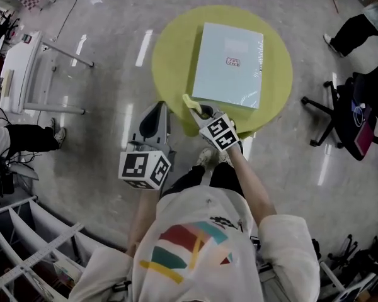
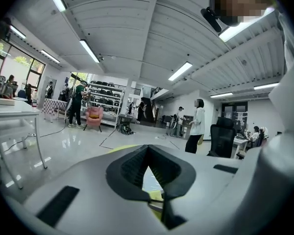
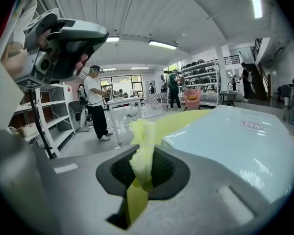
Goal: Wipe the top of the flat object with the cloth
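A pale blue flat box (image 1: 230, 65) lies on a round yellow table (image 1: 170, 49). My right gripper (image 1: 200, 111) is at the table's near edge, just short of the box's near left corner, shut on a yellow cloth (image 1: 190, 102). In the right gripper view the cloth (image 3: 142, 131) stands up between the jaws of the right gripper (image 3: 146, 153), with the box (image 3: 235, 141) to its right. My left gripper (image 1: 159, 107) is beside the table's near left edge, off the box. In its own view the left gripper (image 2: 148, 153) is shut with nothing in it.
A white table (image 1: 25, 68) stands at the left and a black office chair (image 1: 340, 112) at the right. White shelving (image 1: 25, 231) is at the lower left. A person's legs (image 1: 356, 33) show beyond the table at the right; several people stand far off.
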`<control>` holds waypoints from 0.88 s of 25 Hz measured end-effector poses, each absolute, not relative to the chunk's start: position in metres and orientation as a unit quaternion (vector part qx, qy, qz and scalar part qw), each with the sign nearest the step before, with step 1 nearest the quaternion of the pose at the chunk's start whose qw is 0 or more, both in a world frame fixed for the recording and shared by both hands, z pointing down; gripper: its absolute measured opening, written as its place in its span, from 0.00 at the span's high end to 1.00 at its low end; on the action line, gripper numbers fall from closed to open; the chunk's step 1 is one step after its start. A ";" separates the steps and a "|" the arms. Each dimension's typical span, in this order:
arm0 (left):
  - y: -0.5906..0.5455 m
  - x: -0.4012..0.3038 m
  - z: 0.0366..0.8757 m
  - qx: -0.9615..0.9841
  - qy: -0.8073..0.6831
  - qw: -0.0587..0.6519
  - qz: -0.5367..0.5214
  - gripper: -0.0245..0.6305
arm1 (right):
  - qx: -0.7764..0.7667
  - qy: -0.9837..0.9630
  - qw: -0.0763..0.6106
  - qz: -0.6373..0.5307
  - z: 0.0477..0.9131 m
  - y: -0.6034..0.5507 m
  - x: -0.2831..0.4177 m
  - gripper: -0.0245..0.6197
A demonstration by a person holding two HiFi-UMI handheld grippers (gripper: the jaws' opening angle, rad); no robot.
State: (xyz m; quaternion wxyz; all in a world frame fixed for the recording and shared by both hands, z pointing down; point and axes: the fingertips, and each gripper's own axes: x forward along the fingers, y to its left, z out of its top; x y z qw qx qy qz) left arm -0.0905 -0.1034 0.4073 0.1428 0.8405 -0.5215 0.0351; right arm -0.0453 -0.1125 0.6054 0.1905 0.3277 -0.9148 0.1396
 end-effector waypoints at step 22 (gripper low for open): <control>-0.130 -0.019 0.398 0.878 -0.455 0.146 0.015 0.94 | 0.458 -0.851 0.202 0.157 0.605 -0.095 0.077 0.92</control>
